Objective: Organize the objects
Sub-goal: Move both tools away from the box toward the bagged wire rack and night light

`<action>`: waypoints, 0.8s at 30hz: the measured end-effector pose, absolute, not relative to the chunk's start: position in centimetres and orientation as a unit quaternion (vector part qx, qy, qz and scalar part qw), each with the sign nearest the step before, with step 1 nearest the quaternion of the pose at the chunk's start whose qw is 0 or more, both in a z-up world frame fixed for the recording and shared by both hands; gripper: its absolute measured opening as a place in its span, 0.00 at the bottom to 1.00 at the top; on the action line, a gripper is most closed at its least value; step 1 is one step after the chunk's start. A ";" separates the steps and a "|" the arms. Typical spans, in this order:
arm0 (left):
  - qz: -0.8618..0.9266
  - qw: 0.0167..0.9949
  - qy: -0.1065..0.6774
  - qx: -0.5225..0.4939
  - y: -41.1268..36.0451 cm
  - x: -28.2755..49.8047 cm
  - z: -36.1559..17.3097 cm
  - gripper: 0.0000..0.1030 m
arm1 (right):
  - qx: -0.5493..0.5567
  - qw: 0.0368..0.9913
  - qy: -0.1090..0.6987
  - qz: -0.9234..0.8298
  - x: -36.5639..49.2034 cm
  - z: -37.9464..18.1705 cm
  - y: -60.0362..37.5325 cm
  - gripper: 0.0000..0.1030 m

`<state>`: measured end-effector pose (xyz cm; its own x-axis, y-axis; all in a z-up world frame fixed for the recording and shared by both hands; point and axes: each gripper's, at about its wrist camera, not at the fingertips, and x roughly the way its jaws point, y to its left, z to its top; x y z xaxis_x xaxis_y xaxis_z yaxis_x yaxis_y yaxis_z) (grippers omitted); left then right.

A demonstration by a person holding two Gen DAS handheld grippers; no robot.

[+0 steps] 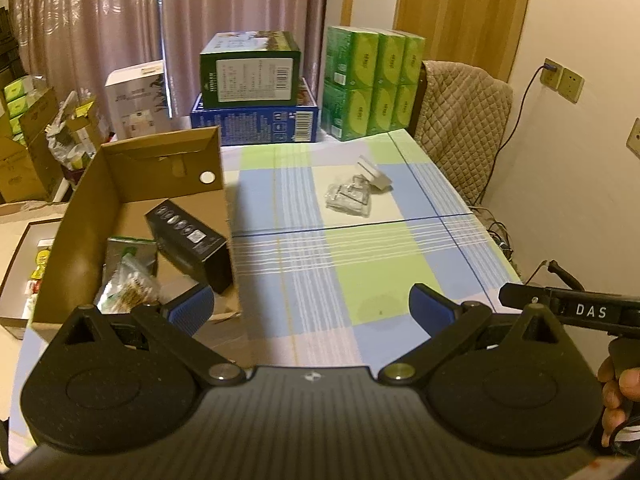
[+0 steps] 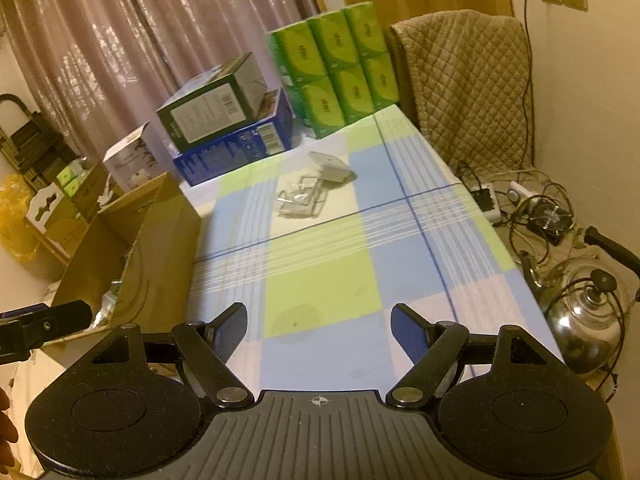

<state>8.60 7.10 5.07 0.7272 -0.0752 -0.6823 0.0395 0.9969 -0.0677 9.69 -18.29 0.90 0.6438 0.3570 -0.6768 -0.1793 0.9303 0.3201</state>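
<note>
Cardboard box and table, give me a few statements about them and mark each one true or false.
1. The black box lies inside the cardboard box. True.
2. The left claw grips the clear plastic packet. False: it is open and empty; the packet lies far off on the table.
3. The small white box touches the packet. True.
4. The right claw is shut. False: it is open.

Place: a lived-in home room.
Signs: drawn curtains at 12 o'clock, quilted chair cover at 2 o'clock, checked cloth on bench, kettle on floor.
</note>
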 end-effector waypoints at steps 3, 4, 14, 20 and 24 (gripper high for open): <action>-0.034 0.929 0.366 -0.025 6.3 9.3 4.7 0.99 | 0.113 0.901 0.395 0.142 10.2 0.7 -18.9 0.74; -0.036 0.930 0.366 -0.025 6.1 9.6 4.5 0.99 | 0.113 0.901 0.395 0.140 10.5 0.6 -19.1 0.74; -0.055 0.933 0.355 -0.010 3.6 13.8 2.7 0.99 | 0.083 0.912 0.380 0.129 14.7 -0.4 -20.2 0.74; -0.059 0.926 0.373 -0.004 2.3 18.3 0.2 0.99 | 0.055 0.919 0.365 0.137 18.5 -1.5 -20.5 0.74; -0.048 0.921 0.386 -0.006 1.8 21.8 -1.8 0.99 | 0.044 0.920 0.365 0.139 21.5 -2.6 -20.5 0.74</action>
